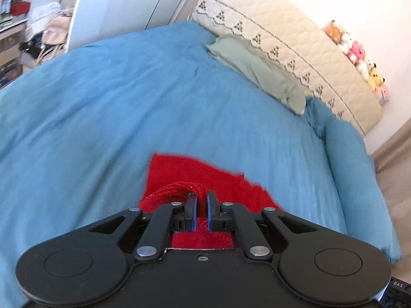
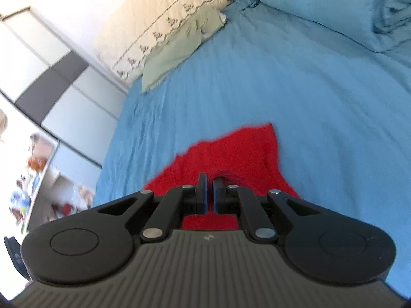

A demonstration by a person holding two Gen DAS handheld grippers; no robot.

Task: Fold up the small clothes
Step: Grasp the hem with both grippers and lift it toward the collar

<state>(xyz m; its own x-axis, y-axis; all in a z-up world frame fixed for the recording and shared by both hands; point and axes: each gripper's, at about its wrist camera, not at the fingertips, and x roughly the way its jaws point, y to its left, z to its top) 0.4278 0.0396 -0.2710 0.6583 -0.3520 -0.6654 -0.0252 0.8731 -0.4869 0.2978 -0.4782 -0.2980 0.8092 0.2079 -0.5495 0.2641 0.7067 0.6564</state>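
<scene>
While pinched, red garment point(image 1: 195, 177) between left gripper point(image 1: 201, 200).

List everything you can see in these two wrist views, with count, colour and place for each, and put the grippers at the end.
red knit garment: one, red, on the bed in front of both grippers, an edge pinched in each
bedcover: one, blue, spread over the bed
green cloth: one, pale green, along the bed's far edge, beside the quilt
quilt: one, cream with a dark stitched pattern, behind the green cloth
pillow: one, blue, top right of the right view
soft toys: several, pink, white, yellow and brown, in a row beyond the quilt
shelves: cluttered, white, far left
left gripper: black, shut on the garment
right gripper: black, shut on the garment
</scene>
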